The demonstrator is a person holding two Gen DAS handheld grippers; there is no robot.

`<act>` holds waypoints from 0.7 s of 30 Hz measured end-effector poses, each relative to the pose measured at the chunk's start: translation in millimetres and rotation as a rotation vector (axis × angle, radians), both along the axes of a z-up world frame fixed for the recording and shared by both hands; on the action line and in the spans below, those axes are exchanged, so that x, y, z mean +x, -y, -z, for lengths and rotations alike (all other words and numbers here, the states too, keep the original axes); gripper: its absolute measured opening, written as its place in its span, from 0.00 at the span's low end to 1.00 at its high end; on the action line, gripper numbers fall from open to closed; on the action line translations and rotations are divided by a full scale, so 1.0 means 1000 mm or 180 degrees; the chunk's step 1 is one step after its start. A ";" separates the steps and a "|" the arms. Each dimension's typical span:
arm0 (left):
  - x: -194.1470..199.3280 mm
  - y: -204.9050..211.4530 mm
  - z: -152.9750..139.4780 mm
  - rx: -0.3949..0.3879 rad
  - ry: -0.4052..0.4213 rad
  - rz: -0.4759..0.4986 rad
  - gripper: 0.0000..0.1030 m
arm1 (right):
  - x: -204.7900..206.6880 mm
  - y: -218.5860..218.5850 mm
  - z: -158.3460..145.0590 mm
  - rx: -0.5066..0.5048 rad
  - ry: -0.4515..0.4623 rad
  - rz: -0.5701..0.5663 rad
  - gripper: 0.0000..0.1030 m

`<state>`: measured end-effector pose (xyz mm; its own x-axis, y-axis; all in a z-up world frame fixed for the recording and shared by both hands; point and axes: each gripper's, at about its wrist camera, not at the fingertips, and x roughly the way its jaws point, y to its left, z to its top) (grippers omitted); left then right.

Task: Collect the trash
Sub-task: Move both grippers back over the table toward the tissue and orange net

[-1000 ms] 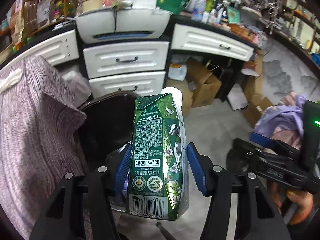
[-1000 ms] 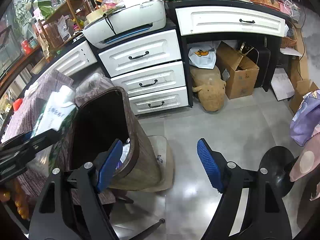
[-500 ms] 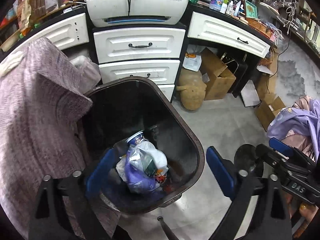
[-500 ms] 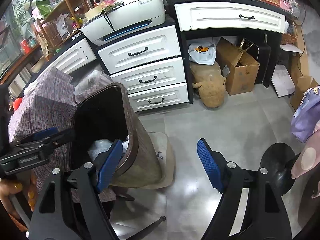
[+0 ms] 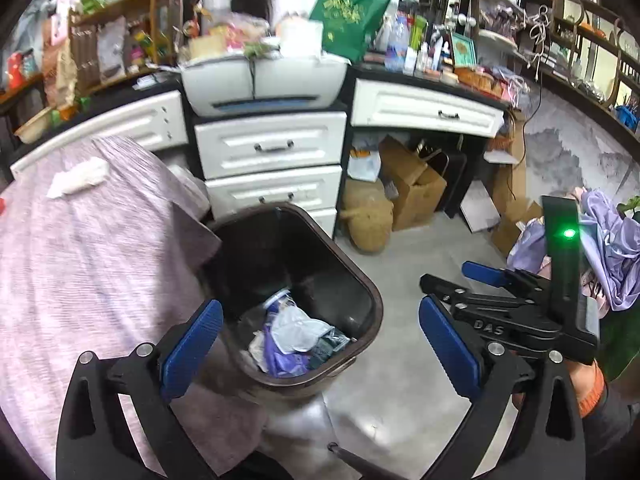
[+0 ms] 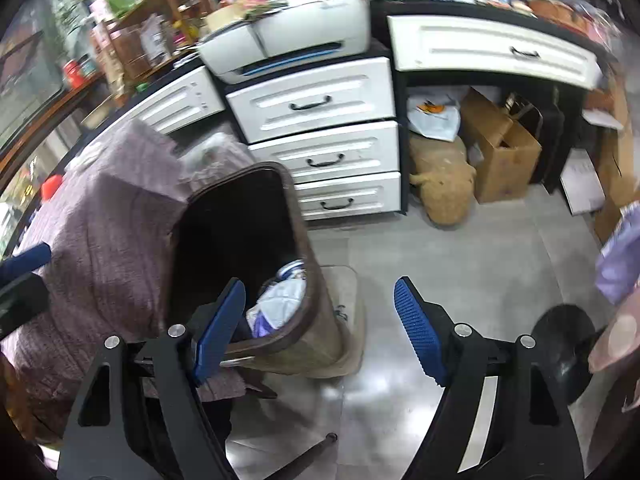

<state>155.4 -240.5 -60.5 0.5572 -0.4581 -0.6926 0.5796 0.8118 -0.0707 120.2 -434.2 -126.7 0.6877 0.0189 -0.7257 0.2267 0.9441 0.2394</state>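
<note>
Gaping empty, left tool (image 5: 320, 334) and right tool (image 6: 320, 324) flank the dark brown plastic bin (image 5: 370, 300); the crumpled white tissue (image 5: 78, 176) on the purple-clothed bench (image 5: 80, 272) looks light, soft, pinchable mid-wad

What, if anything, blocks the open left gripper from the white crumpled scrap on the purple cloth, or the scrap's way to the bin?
Nothing visible does. The white scrap lies alone on the purple cloth, left of the left gripper. The trash bin beside the cloth stands open, without a lid.
</note>
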 end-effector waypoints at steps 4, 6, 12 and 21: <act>-0.010 -0.023 -0.018 0.0078 0.0233 -0.0072 0.95 | 0.007 -0.025 -0.017 -0.0124 0.0093 -0.0223 0.74; -0.012 -0.037 -0.027 0.0097 0.0325 -0.0134 0.95 | 0.010 -0.040 -0.026 -0.0149 0.0149 -0.0344 0.74; -0.011 -0.090 -0.052 0.0088 0.0542 -0.0433 0.95 | 0.025 -0.087 -0.058 -0.0264 0.0379 -0.0762 0.80; 0.019 -0.181 -0.064 0.0098 0.0544 -0.1059 0.95 | 0.050 -0.162 -0.098 -0.0326 0.0646 -0.1387 0.91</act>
<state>174.2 -59.1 3.9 0.7808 -0.2128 -0.5874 0.2849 0.9580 0.0316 170.6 -272.5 -28.9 0.7594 0.2718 -0.5912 -0.2361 0.9617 0.1388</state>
